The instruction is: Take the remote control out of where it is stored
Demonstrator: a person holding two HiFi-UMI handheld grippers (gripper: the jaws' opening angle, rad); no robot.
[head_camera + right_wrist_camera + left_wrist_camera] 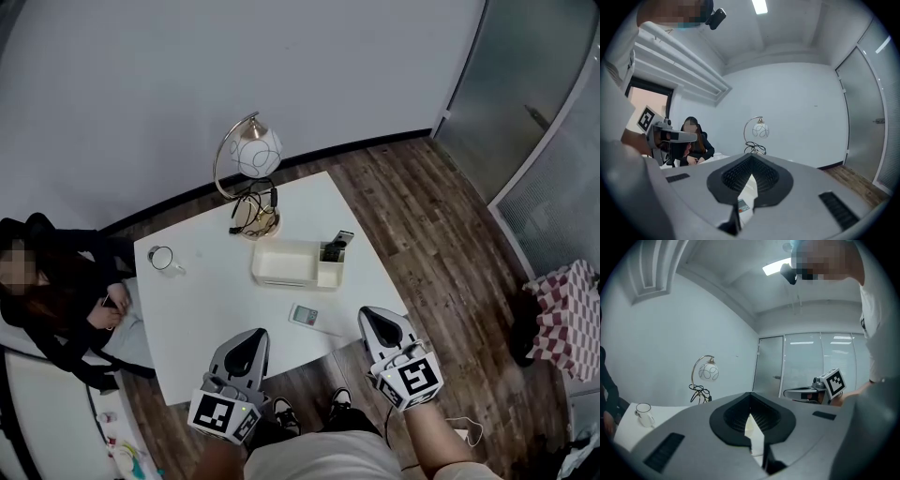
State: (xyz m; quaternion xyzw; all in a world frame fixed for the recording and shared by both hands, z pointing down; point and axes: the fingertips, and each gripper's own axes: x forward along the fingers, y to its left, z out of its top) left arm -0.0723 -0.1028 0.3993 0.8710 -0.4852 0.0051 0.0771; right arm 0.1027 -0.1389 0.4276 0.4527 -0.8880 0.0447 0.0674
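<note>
Both grippers hang at near edge of table [187, 309]; reach likely not begun.
Left gripper [249, 343]: jaws together, empty.
Right gripper [373, 324]: jaws together, empty.
Remote [335, 249]: dark slim bar, upright in end slot of white box [281, 265], top protruding, easy pinch.
Flat white handset [304, 316] lies nearer.

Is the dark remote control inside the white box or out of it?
Inside: the dark remote control stands in the small end compartment of the white box, top above the rim.
</note>
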